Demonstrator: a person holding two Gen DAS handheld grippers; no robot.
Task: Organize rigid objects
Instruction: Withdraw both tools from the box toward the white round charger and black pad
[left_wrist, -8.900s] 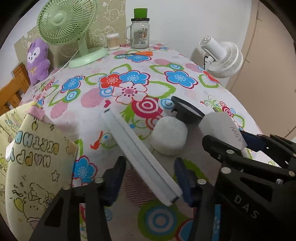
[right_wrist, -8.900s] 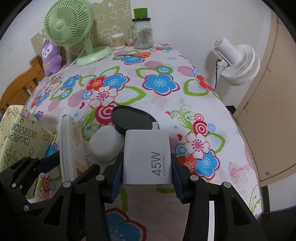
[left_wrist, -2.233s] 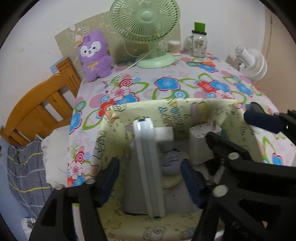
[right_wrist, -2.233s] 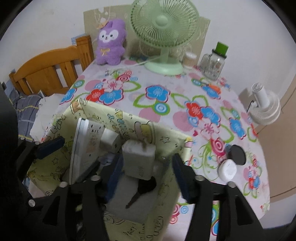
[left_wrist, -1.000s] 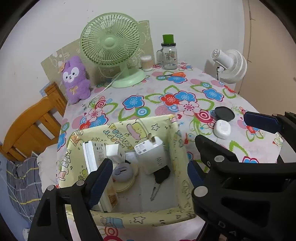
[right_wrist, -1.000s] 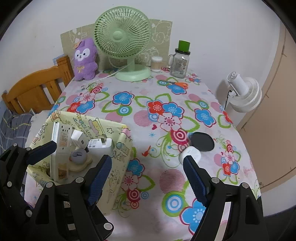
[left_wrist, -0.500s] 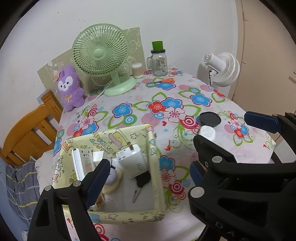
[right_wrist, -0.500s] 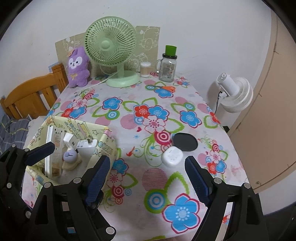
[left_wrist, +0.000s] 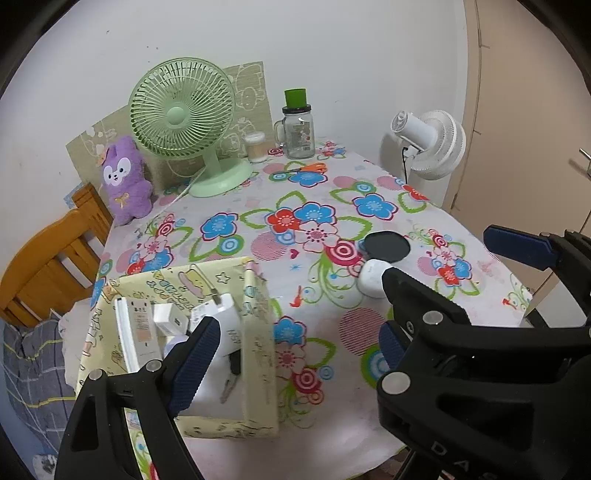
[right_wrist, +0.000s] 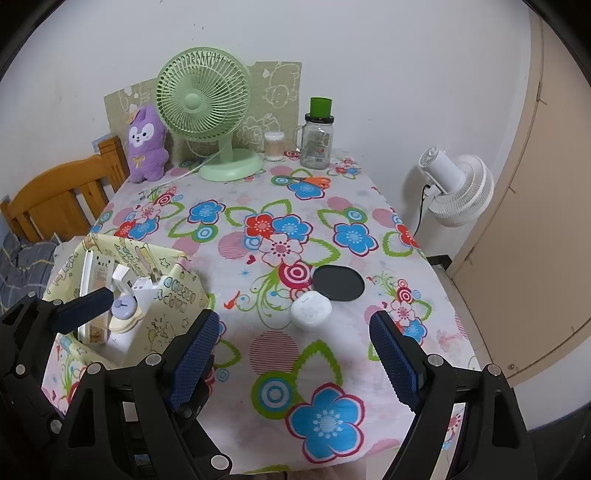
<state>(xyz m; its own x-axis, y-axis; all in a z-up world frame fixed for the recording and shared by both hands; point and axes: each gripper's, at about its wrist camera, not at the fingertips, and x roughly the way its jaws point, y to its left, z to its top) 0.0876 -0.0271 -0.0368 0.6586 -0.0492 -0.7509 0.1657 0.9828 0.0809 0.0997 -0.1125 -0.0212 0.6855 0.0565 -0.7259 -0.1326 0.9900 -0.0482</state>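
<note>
Chargers and a white power strip are seen standing inside the yellow cartoon-print box, which is placed at the near left corner of the floral table. Beside the box, toward the table's middle, a white round case is found touching a black disc. Both the left gripper and the right gripper are held above the table with jaws spread wide and nothing between them.
</note>
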